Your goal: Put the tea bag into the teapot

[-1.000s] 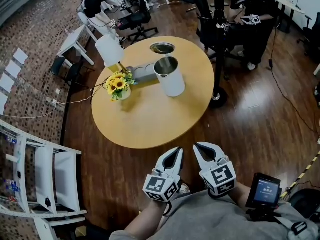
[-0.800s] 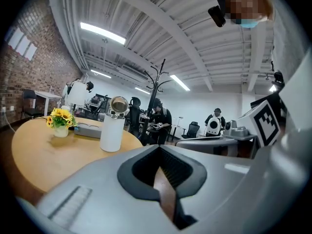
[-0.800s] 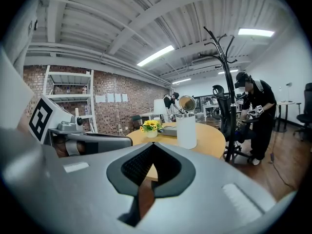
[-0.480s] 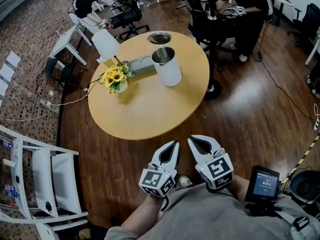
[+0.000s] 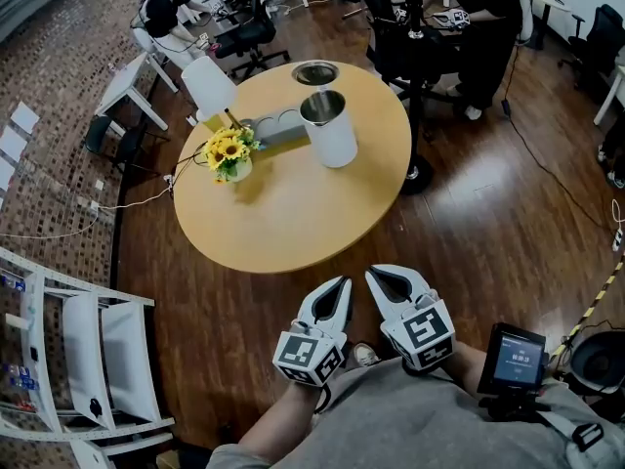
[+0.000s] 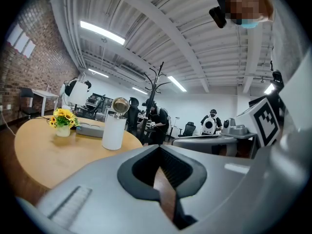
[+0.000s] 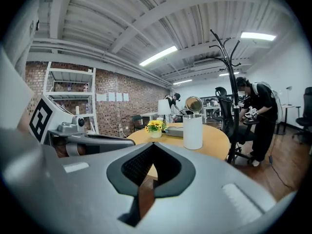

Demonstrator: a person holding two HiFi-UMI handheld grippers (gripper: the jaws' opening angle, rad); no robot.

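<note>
Both grippers have shifted slightly up-left in the head view, short of the near edge of the table (image 5: 293, 228). Left gripper (image 5: 338, 291) and right gripper (image 5: 389, 279), side by side, are closed on nothing. No tea bag shows; it may already sit inside the open-topped white teapot (image 5: 332, 135), far side. I'd check there before reaching.

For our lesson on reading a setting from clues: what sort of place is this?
Most likely a shared office or lab: people at work in the background, a wheeled office chair, and strip lights on a bare industrial ceiling.
</note>
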